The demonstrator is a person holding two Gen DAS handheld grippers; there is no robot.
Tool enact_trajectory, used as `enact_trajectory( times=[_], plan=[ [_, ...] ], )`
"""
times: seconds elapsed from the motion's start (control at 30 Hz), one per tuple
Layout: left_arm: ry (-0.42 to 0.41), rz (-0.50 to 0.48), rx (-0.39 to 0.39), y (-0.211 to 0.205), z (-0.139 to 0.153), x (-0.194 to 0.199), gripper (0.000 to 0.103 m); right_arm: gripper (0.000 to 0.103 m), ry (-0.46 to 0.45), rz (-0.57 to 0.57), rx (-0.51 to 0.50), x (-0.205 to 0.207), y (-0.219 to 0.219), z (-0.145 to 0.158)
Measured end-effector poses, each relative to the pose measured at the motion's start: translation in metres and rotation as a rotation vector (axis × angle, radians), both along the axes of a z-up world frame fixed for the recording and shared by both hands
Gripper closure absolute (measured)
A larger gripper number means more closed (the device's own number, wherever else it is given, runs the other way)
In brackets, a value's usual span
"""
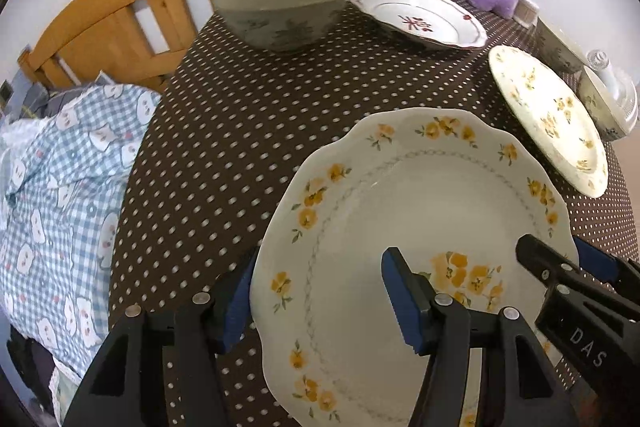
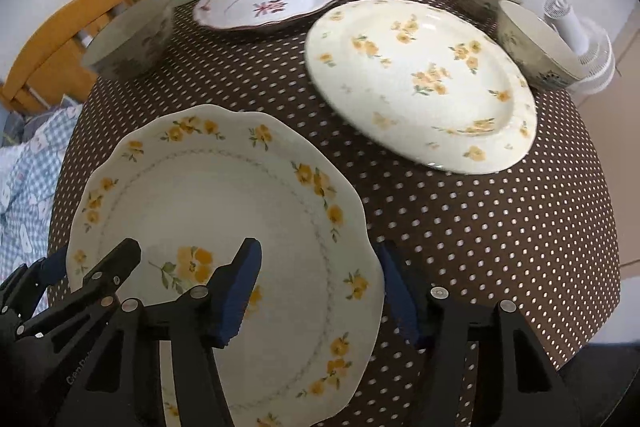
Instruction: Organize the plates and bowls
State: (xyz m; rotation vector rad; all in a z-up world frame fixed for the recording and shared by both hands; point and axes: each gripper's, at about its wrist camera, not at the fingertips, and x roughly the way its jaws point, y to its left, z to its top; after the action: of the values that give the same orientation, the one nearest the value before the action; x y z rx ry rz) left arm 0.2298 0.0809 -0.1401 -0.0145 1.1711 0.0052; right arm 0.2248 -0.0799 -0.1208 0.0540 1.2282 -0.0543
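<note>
While the scalloped plate (image 1: 400,227) with orange flowers filled the lower centre of both frames above the dotted tablecloth (image 1: 240,147), its left rim was straddled by the left gripper (image 1: 316,299) and its right rim by the right gripper (image 2: 320,291). Whether the pads pressed the rims could not be told. A cream floral plate (image 2: 424,83) lay at upper right.
</note>
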Motion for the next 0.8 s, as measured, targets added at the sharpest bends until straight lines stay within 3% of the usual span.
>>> enact_trajectory(
  times=[0.27,0.5,0.67,0.8],
  plan=[
    [0.027,-0.004,0.009,-0.007,-0.006,0.006,0.041,0.042,0.001,0.000,-0.005,0.005,-0.002,-0.001],
    [0.039,-0.035,0.015,-0.013,-0.008,0.006,0.029,0.043,0.006,-0.004,-0.006,0.005,-0.003,0.000],
    [-0.008,-0.055,0.018,-0.010,0.005,0.002,0.014,0.042,-0.014,-0.020,0.024,0.002,-0.007,0.006],
    [-0.034,-0.070,0.006,-0.008,0.015,0.002,0.013,0.032,-0.062,-0.022,-0.012,-0.004,-0.004,0.020]
  ],
)
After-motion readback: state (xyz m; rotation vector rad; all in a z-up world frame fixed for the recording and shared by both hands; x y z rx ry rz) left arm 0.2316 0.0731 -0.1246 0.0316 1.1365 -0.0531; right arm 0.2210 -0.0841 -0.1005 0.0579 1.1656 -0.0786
